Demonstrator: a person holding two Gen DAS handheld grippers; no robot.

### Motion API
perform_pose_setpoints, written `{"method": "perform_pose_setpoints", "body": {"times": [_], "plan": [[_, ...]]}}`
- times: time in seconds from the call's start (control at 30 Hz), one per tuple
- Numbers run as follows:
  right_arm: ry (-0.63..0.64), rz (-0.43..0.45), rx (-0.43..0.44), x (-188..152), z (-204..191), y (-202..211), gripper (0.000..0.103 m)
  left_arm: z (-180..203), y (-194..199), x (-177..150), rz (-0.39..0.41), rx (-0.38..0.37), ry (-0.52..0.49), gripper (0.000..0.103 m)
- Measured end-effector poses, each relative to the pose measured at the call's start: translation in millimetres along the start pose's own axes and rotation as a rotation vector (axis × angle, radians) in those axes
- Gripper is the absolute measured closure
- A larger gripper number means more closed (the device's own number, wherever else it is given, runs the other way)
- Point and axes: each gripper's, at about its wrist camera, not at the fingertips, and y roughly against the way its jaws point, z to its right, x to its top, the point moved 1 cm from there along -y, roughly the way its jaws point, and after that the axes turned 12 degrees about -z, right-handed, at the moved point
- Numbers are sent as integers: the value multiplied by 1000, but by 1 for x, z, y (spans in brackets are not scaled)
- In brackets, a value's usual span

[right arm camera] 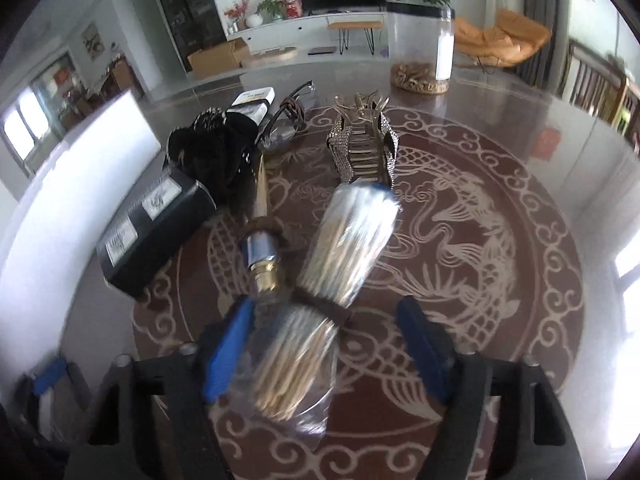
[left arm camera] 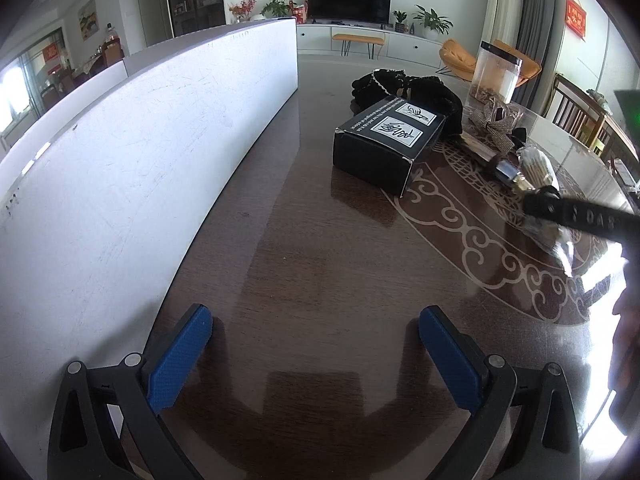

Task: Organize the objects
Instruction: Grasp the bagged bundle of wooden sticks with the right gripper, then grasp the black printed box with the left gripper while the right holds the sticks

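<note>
Toothpicks in a clear plastic bag (right arm camera: 320,320) sit on the table right between the right gripper (right arm camera: 324,344) fingers, which are spread wide and not clamping anything. The left blue pad (right arm camera: 226,350) looks like it's touching the bag's side or just beside it, hard to tell with the blur; the other pad (right arm camera: 424,354) is well apart from it. A dark band pinches the bag around its middle.

Just left of the bag there's a small bottle with a gold neck and blue foil (right arm camera: 262,258), lying on its side, with a pale pointed stick beyond it. Past the far end of the bag is a sparkly hair claw clip (right arm camera: 362,152). Further left is a black box with white labels (right arm camera: 154,222), a pile of black cloth (right arm camera: 216,148) behind it, and glasses (right arm camera: 288,116) next to that. A clear jar with a black lid (right arm camera: 422,50) stands at the far edge.

Left gripper (left arm camera: 316,360) is also wide open, hovering low over bare dark wood table (left arm camera: 304,264), holding nothing. A white board (left arm camera: 132,152) runs along its left side, and the black box is ahead of it.
</note>
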Motion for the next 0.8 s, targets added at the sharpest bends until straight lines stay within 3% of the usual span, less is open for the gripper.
{"method": "perform_pose_setpoints", "body": {"times": [0.1, 0.43, 0.47, 0.5, 0.57, 0.73, 0.8], "plan": [[50, 2, -40, -11, 0, 4, 64, 0, 0, 0, 0, 0, 0, 0], [68, 52, -119, -78, 32, 37, 65, 0, 0, 0, 0, 0, 0, 0], [64, 61, -120, -83, 35, 39, 60, 0, 0, 0, 0, 0, 0, 0], [59, 74, -121, -88, 38, 40, 43, 0, 0, 0, 0, 0, 0, 0], [57, 77, -132, -92, 40, 39, 21, 0, 0, 0, 0, 0, 0, 0], [100, 87, -138, -92, 32, 39, 20, 0, 0, 0, 0, 0, 0, 0], [112, 86, -149, -92, 29, 38, 15, 0, 0, 0, 0, 0, 0, 0]]}}
